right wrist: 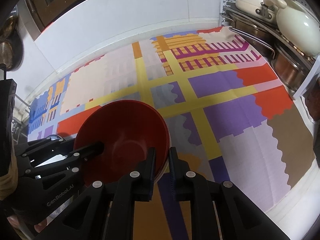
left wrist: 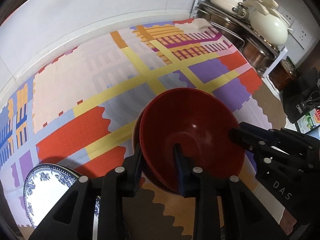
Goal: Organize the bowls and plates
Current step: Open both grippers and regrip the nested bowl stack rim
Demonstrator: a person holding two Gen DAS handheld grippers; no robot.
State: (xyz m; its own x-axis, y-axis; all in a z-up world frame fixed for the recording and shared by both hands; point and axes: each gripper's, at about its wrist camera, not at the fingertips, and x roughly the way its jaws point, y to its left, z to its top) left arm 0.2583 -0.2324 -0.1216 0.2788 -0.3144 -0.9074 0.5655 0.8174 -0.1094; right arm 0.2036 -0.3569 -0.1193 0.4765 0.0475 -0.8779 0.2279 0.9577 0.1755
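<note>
Now both grippers meet at the red bowls (left wrist: 188, 132), nested on the patterned cloth (left wrist: 84, 84). Nearest, the left gripper (left wrist: 158, 154) straddles the near rim, one pad outside the wall and one inside, jaws apart and not pressing. The right gripper (right wrist: 162, 156) is clamped on the rim at the bowls' right side, pads pinching the wall. To finish this step well, I judge the left should lift straight clear without nudging the rim, while the right keeps the stack steady until it sits flat and centred; a skewed release could tip the top bowl. They look like smooth, glossy plastic or lacquer, round and deep with thin lips, with a paler bowl edge showing beneath. Left of the bowls lies a white plate (left wrist: 48, 190) with a blue floral border, glazed and shallow. Beyond the bowls the cloth runs flat in matte colour blocks to a white tiled wall; far right stands a rack (left wrist: 250, 38) of steel pots and cream lids.
</note>
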